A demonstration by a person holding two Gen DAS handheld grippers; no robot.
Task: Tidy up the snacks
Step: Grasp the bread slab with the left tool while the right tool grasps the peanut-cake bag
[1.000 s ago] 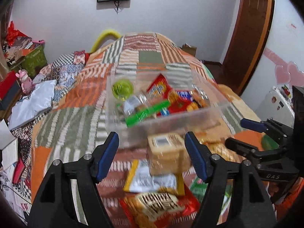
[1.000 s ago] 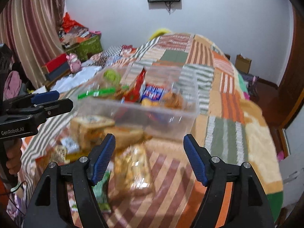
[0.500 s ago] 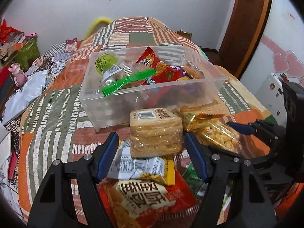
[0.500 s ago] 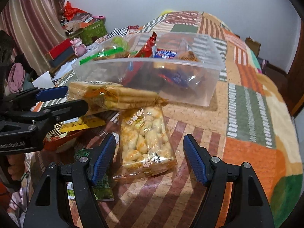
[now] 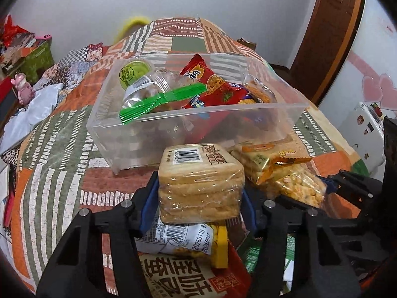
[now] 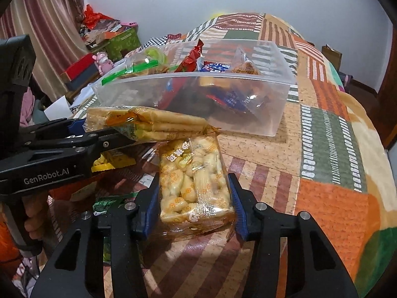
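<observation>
A clear plastic bin (image 5: 292, 110) (image 6: 278, 92) sits on the patchwork bed and holds several snack packs. My left gripper (image 5: 199, 198) is shut on a wrapped stack of square biscuits (image 5: 201, 186) just in front of the bin. My right gripper (image 6: 194, 198) is shut on a clear bag of puffed rice snacks (image 6: 193, 181), also seen in the left wrist view (image 5: 297, 186). A long cracker pack with a gold wrapper (image 6: 148, 124) (image 5: 263, 159) lies between the two held packs and the bin. The left gripper shows in the right wrist view (image 6: 99, 134).
More snack packs lie under the left gripper: a white and yellow one (image 5: 183, 243), a red one (image 5: 188, 278), a green one (image 6: 111, 201). The bed (image 6: 332, 149) drops off at the right. Boxes and a pink toy (image 6: 103, 60) stand at the left.
Both grippers have moved down and forward and shut: the left one on the biscuit stack, the right one on the puffed snack bag. One second ago both were open and higher.
</observation>
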